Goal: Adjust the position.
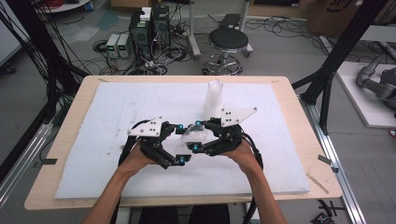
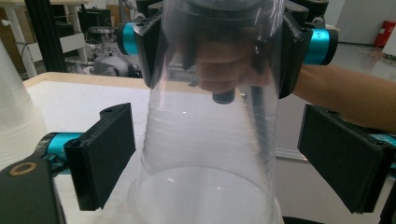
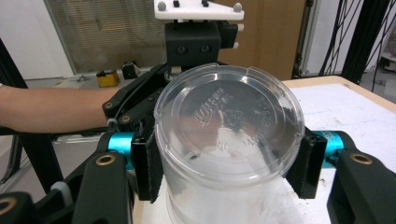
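We saw both grippers meet near the middle of the white foam mat (image 1: 116,154) on the wooden table (image 1: 60,182). Btwn them lay a clear plastic cup (image 1: 195,135), on its side. The right gripper (image 1: 197,135) was clamped on it: in the right gripper view its pads (image 3: 148,170) pressed both sides of the cup (image 3: 229,140) just below the embossed base, which faced the camera. The left gripper (image 1: 180,143) stood released; in the left gripper view its jaws sat wide of the cup (image 2: 210,140), apart from the walls, w/ the rim toward the camera. A second clear cup (image 1: 213,98) stood upside down just beyond, near the right gripper's grey plate. A black stool (image 1: 228,42) & electronics boxes (image 1: 149,28) sat on the floor behind.
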